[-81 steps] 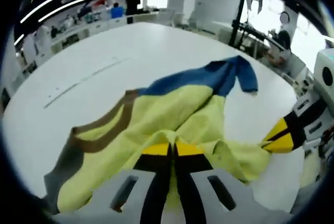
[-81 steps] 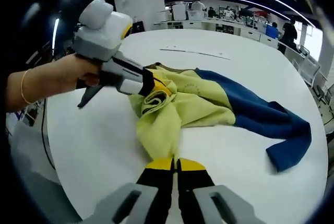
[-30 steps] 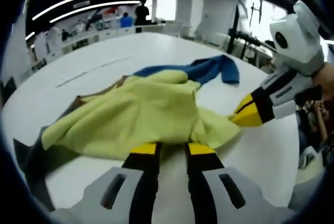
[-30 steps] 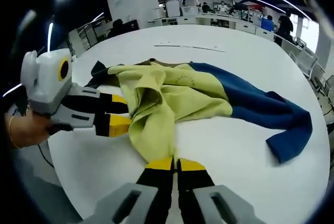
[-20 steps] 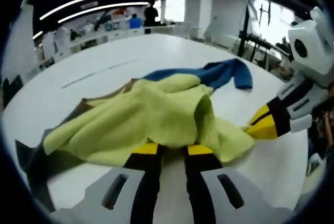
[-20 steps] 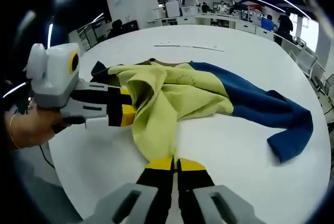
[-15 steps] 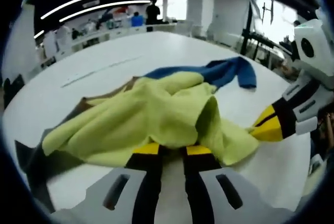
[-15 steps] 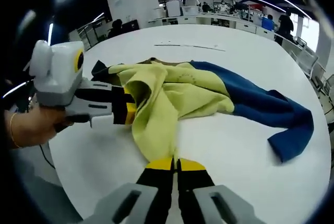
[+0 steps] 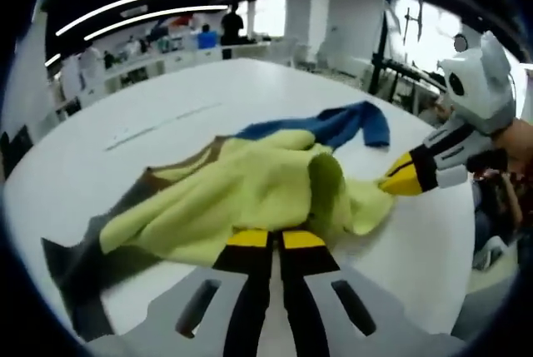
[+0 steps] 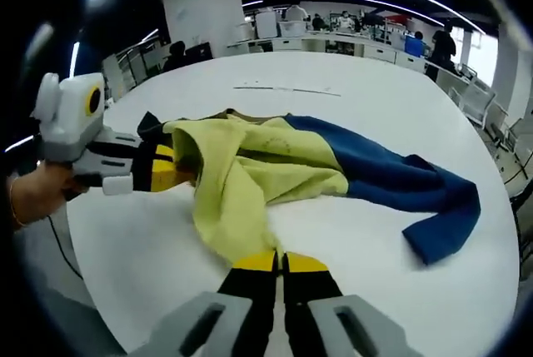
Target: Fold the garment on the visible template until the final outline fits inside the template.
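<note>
My left gripper (image 9: 275,239) has its jaws pressed together on the near hem of the garment (image 9: 250,195), a soft, fleecy top in pale yellow with a blue sleeve (image 9: 346,122) trailing off toward 1 o'clock and brown and grey panels toward 9 o'clock. The cloth lies rumpled on the smooth white round bench (image 9: 166,99), with a raised fold standing up just past my jaw tips. At 3 o'clock in the left gripper view, my right gripper (image 9: 398,180) bites the yellow edge beside that fold, a hand (image 9: 518,142) behind it.

In the right gripper view, my right gripper (image 10: 278,262) is clamped on a drooping yellow flap of the garment (image 10: 275,161); the blue sleeve (image 10: 416,190) runs out toward 3 o'clock and curls at its cuff. The left gripper (image 10: 162,169) comes in at 9 o'clock, its yellow-tipped jaws against the cloth's edge, held by a hand (image 10: 37,195). A thin line (image 10: 287,89) marks the bench beyond the garment, possibly a template edge, too faint to be sure. Desks and people stand far behind.
</note>
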Motion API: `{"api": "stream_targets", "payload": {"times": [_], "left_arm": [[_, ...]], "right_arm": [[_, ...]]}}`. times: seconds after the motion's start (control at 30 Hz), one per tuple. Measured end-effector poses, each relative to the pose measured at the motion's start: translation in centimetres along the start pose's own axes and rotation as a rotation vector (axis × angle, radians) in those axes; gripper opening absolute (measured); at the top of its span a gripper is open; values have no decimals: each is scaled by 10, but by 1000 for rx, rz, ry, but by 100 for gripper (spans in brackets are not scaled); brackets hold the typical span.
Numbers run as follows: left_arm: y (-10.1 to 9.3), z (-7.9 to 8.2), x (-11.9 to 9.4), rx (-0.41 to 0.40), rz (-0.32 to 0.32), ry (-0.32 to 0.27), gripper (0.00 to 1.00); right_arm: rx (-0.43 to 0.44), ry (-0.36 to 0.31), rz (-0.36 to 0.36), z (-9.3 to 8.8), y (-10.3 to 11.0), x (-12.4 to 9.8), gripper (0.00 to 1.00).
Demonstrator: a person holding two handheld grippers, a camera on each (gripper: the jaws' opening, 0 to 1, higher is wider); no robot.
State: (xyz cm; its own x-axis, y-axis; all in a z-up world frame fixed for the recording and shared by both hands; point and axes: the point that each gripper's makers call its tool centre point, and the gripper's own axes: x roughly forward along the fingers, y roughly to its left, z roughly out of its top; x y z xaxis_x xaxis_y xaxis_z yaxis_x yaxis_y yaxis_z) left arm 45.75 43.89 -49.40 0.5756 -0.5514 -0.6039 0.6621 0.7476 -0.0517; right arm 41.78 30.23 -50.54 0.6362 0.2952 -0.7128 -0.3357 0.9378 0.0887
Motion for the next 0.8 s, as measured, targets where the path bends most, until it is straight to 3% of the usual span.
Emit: {"api": "stream_targets", "payload": {"times": [0.27, 0.5, 0.8], "left_arm": [[10, -3, -32, -53, 1, 7, 0], [11, -3, -58, -46, 10, 2, 0], [12, -23, -88, -8, 14, 81, 0]], "right_arm": [[-2, -76, -42, 17, -8, -22, 0], [16, -108, -59, 22, -14, -40, 0], [47, -143, -63, 22, -11, -65, 0]]}}
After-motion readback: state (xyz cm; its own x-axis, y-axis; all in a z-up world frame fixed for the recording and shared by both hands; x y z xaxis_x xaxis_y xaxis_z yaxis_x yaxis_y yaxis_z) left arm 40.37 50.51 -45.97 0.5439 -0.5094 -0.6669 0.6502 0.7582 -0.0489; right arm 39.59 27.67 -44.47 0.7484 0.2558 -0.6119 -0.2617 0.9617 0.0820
